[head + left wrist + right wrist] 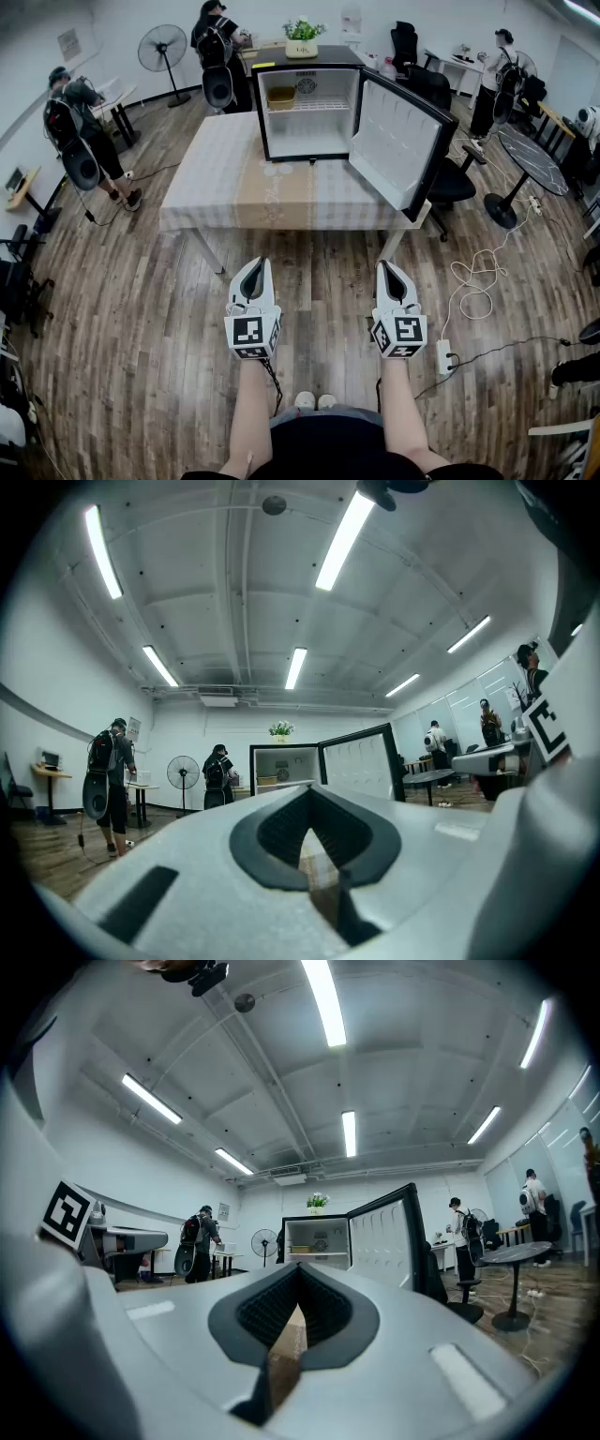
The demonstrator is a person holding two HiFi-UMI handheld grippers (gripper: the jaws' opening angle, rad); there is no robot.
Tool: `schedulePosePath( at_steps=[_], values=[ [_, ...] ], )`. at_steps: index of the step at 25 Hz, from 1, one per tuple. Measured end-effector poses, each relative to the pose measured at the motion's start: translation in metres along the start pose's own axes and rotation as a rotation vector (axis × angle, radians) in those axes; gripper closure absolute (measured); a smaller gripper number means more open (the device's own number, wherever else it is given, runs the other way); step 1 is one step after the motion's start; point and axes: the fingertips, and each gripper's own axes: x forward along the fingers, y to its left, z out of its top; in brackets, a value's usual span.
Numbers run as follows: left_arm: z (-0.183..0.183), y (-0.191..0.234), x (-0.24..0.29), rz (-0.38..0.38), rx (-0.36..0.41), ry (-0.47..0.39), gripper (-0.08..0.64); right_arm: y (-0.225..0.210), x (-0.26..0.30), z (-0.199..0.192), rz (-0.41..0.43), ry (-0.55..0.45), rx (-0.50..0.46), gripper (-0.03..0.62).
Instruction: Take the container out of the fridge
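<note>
A black mini fridge point(309, 112) stands on the far side of a cloth-covered table point(281, 192), its door point(398, 145) swung open to the right. A tan container point(280, 97) sits on the upper shelf, at the left. My left gripper point(253, 266) and right gripper point(389, 267) hang side by side over the floor, well short of the table, both shut and holding nothing. The left gripper view shows the fridge point(286, 764) far off beyond the shut jaws. In the right gripper view the container point(302, 1249) is a small tan patch inside the fridge.
A potted plant point(302, 37) tops the fridge. People stand at the left point(80, 141), back point(216, 52) and right point(495, 80). A fan point(161, 52), an office chair point(450, 183), a round table point(530, 159), and a white cable with a power strip point(444, 356) surround the table.
</note>
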Motion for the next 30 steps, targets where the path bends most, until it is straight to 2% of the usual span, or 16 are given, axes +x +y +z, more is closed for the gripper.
schedulePosePath(
  at_steps=[19,26,30],
  values=[
    [-0.01,0.002,0.004,-0.007,-0.006,0.019,0.552,-0.002,0.004,-0.005,-0.015,-0.001,0.02,0.584],
    [-0.016,0.007,0.007,-0.013,-0.04,0.014,0.551,0.002,0.008,-0.012,-0.019,0.013,0.005,0.584],
    [-0.021,0.01,0.01,-0.025,-0.046,0.014,0.501,0.003,0.012,-0.016,-0.028,0.018,0.002,0.584]
  ],
)
